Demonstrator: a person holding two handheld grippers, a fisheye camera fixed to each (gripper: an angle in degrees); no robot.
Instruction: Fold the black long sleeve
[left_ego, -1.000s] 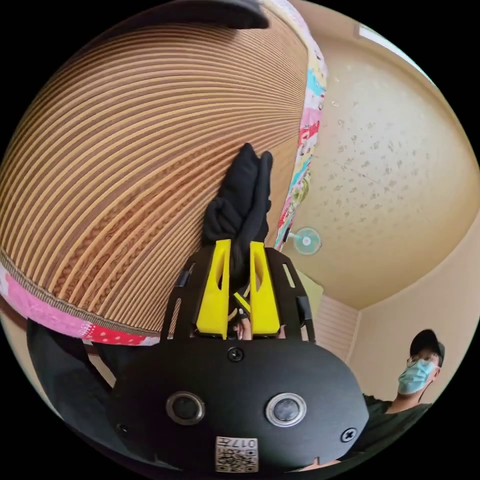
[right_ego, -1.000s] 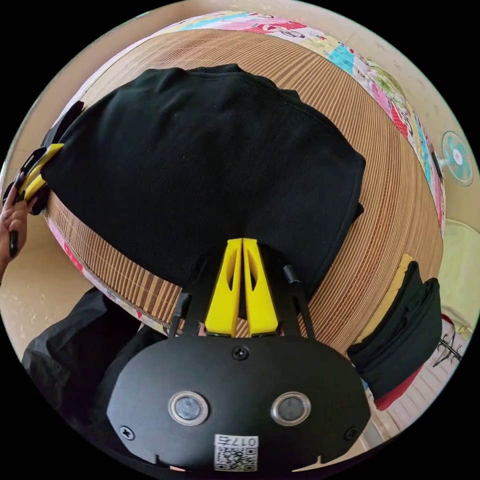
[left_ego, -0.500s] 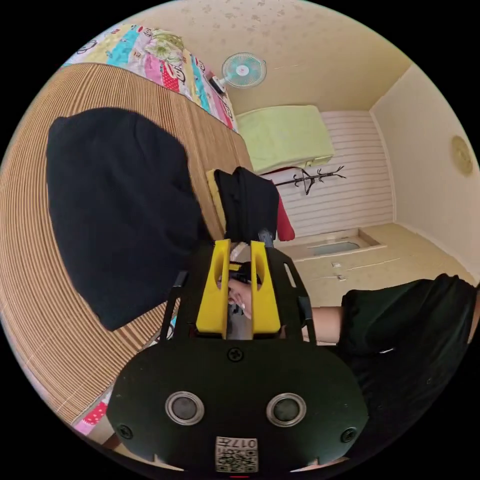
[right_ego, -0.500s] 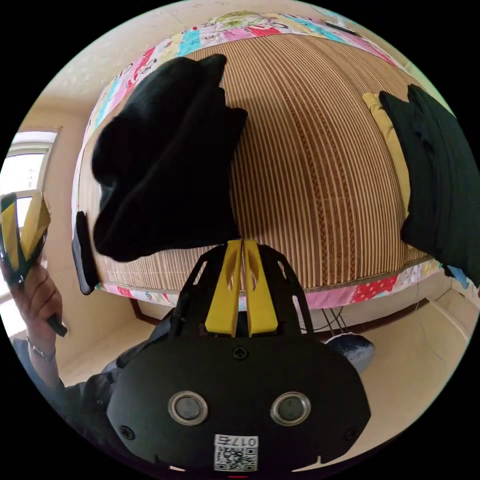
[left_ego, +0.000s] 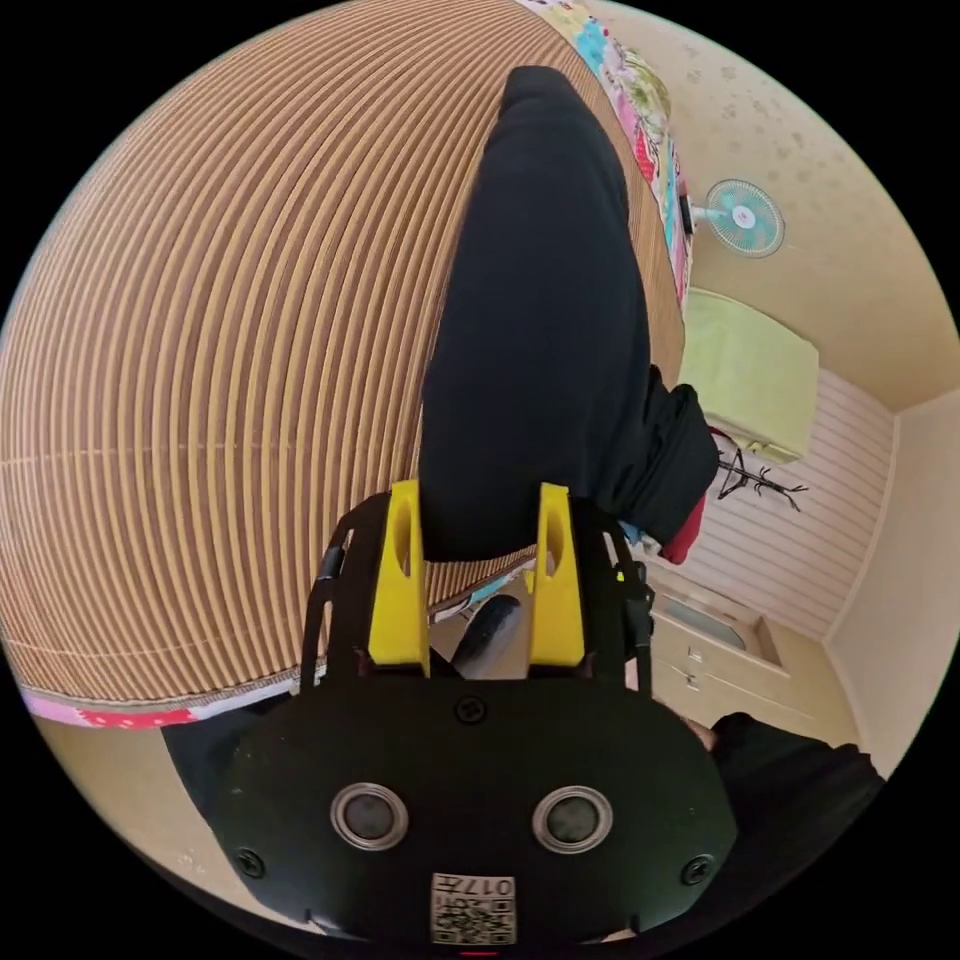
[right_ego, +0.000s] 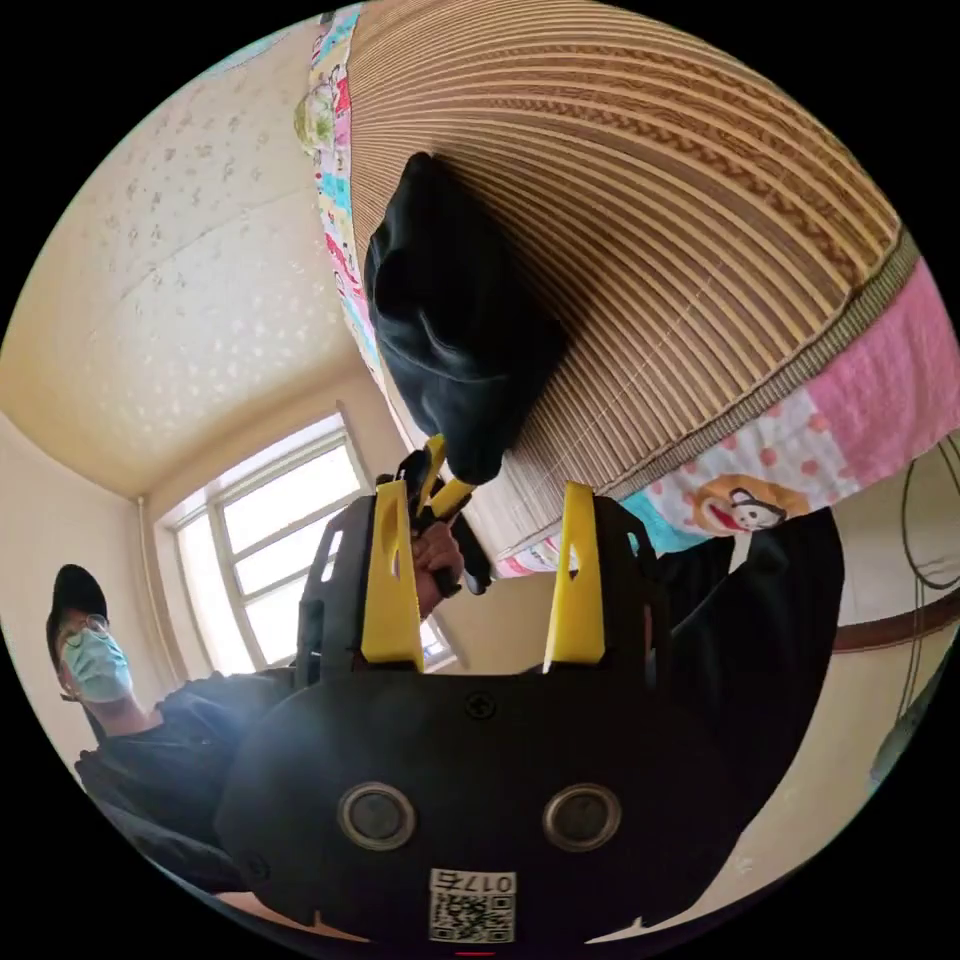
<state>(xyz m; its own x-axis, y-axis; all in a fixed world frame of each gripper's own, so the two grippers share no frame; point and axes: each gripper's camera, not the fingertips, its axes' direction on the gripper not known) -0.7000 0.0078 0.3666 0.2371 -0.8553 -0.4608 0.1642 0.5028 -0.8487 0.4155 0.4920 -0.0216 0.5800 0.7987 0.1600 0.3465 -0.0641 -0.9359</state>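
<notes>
The left gripper (left_ego: 478, 570) hangs released, its jaws spread on either side of the near end of the folded black long sleeve (left_ego: 545, 320), which lies on the striped mat (left_ego: 230, 350) close to the bed's edge. Nudging that end could, I judge, push the fold open or tip it off the edge, though bare mat leaves room. The right gripper (right_ego: 484, 575) is also released, grasping nothing.

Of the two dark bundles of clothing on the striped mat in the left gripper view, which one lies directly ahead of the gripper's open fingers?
The long black garment, stretched lengthwise on the striped mat, with its near end between the left gripper fingers. The other, a stacked pile, sits off at the mat's edge.
</notes>
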